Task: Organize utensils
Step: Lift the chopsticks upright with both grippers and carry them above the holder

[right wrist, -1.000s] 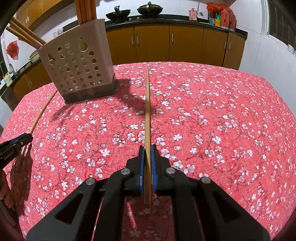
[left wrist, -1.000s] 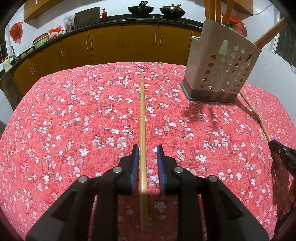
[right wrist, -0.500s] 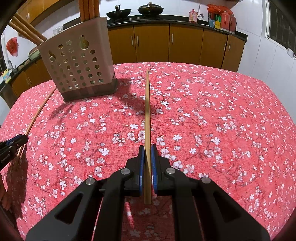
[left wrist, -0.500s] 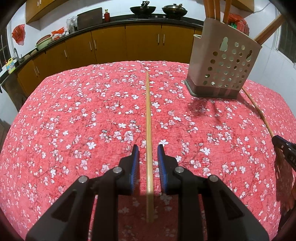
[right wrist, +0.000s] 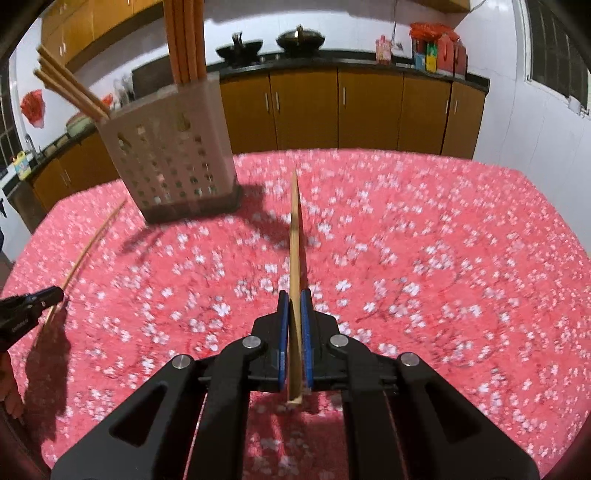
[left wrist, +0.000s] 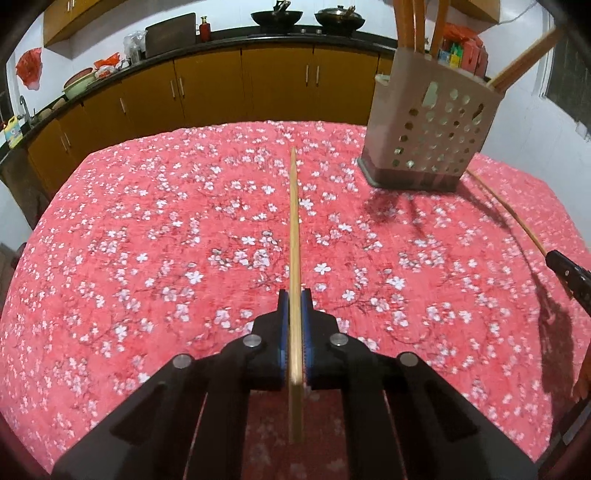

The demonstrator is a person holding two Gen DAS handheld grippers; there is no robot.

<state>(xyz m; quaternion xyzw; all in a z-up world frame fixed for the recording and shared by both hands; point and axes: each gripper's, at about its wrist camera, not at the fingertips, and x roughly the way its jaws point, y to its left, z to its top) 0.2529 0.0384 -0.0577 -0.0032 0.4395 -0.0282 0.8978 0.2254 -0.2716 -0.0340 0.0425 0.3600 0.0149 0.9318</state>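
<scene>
My left gripper (left wrist: 294, 295) is shut on a wooden chopstick (left wrist: 294, 221) that points forward over the red floral tablecloth. My right gripper (right wrist: 294, 295) is shut on a second wooden chopstick (right wrist: 295, 236), held a little above the cloth. A beige perforated utensil holder (left wrist: 428, 129) with several chopsticks standing in it sits at the far right in the left wrist view, and at the far left in the right wrist view (right wrist: 166, 155). The right gripper (left wrist: 570, 275) and its chopstick (left wrist: 506, 210) also show at the right edge of the left view.
The table (left wrist: 147, 221) wears a red cloth with white blossoms. Brown kitchen cabinets (left wrist: 207, 88) and a counter with woks (left wrist: 277, 16) run behind it. The left gripper (right wrist: 26, 306) and its chopstick (right wrist: 88, 247) show at the left edge of the right view.
My left gripper has closed from open onto its chopstick. My right gripper has lifted with its chopstick, still shut; the right view is now blurred by motion.
</scene>
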